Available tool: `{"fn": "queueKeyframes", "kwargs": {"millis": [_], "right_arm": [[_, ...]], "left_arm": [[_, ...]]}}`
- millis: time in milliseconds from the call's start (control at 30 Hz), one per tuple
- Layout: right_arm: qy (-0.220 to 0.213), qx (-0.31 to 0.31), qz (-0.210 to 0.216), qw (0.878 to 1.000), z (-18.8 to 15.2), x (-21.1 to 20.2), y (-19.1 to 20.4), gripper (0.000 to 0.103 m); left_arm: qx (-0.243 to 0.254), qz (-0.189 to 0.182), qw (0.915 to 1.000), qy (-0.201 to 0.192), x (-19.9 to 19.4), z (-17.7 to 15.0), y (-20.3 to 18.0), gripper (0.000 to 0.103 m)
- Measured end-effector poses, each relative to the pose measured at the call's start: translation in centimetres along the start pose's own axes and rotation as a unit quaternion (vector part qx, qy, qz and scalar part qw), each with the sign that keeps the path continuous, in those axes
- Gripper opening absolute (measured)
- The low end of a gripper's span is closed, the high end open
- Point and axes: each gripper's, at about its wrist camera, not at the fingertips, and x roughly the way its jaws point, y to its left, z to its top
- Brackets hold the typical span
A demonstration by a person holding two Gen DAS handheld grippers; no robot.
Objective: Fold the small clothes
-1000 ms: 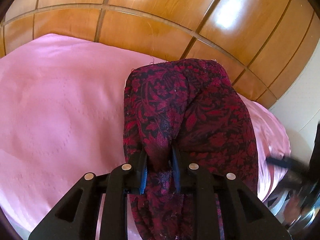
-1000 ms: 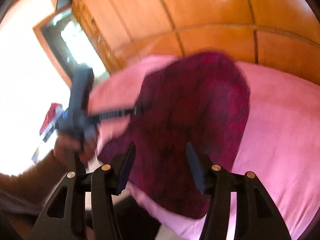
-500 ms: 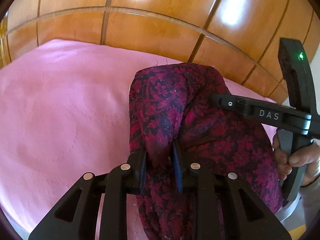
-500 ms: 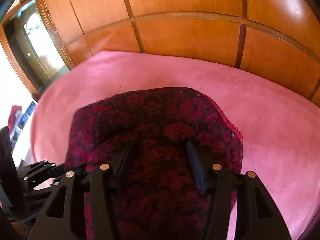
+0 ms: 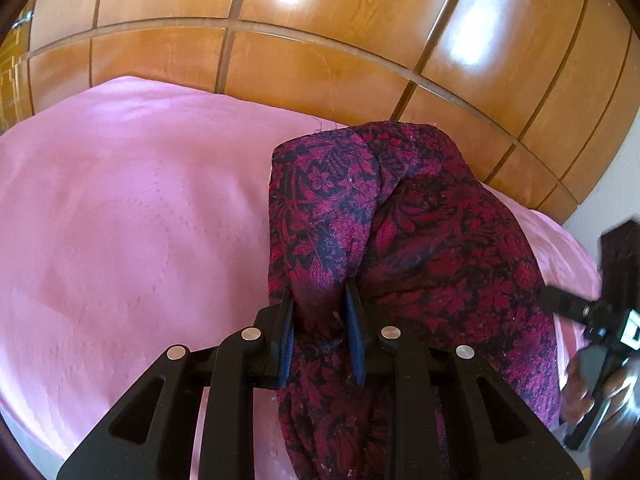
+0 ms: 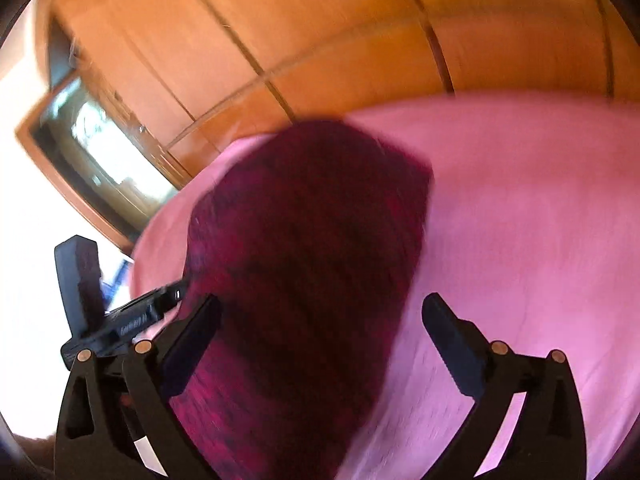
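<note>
Up close, left hand-held gripper (image 5: 319, 316) pinching a fold of red patterned cloth (image 5: 420, 248), right hand-held gripper (image 6: 320, 320) opening wide over it, bare pink bed (image 5: 120, 220) left of it, wooden wall (image 5: 320, 60) beyond.

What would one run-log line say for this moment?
left gripper: shut on patterned garment | right gripper: jaws opening, garment between, not pressed | surface: pink bedspread

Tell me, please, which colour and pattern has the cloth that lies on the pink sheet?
The cloth is dark red with a black floral pattern, clearest in the left wrist view.
</note>
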Motion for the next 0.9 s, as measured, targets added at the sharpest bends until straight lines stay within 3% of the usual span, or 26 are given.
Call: {"fn": "queueKeyframes", "kwargs": {"millis": [133, 267, 433, 467, 533, 600, 733, 900], "right_arm": [[0.025, 0.088, 0.106, 0.99, -1.2, 2.3, -3.1, 0.101], [0.043, 0.097, 0.166, 0.98, -1.0, 5.1, -2.7, 0.101], [0.054, 0.036, 0.158, 0.985, 0.3, 6.9, 0.1, 0.101], [0.055, 0.033, 0.16, 0.985, 0.4, 6.9, 0.3, 0.094], [0.046, 0.023, 0.163, 0.985, 0.9, 5.9, 0.6, 0.082], [0.038, 0.014, 0.17, 0.985, 1.0, 4.9, 0.8, 0.077], [0.003, -0.012, 0.167, 0.986, 1.2, 1.1, 1.0, 0.072], [-0.081, 0.0, 0.135, 0.988, 2.6, -6.2, -3.4, 0.072]], "left_arm": [[-0.014, 0.005, 0.9999, -0.001, -0.3, -0.3, 0.7, 0.023], [-0.042, 0.006, 0.9991, 0.001, -0.7, -0.7, 2.3, 0.023], [-0.091, -0.025, 0.9955, 0.007, -0.3, -1.4, 4.9, 0.031], [-0.107, -0.05, 0.993, 0.005, -0.3, -1.7, 5.3, 0.03], [-0.102, -0.061, 0.9929, -0.003, -0.5, -1.9, 4.9, 0.03], [-0.091, -0.07, 0.9934, -0.011, -0.7, -1.7, 3.7, 0.029], [-0.069, -0.104, 0.9921, -0.011, 0.4, -0.2, 0.2, 0.028], [-0.004, -0.155, 0.9879, -0.003, 4.5, 3.6, -9.1, 0.028]]}}
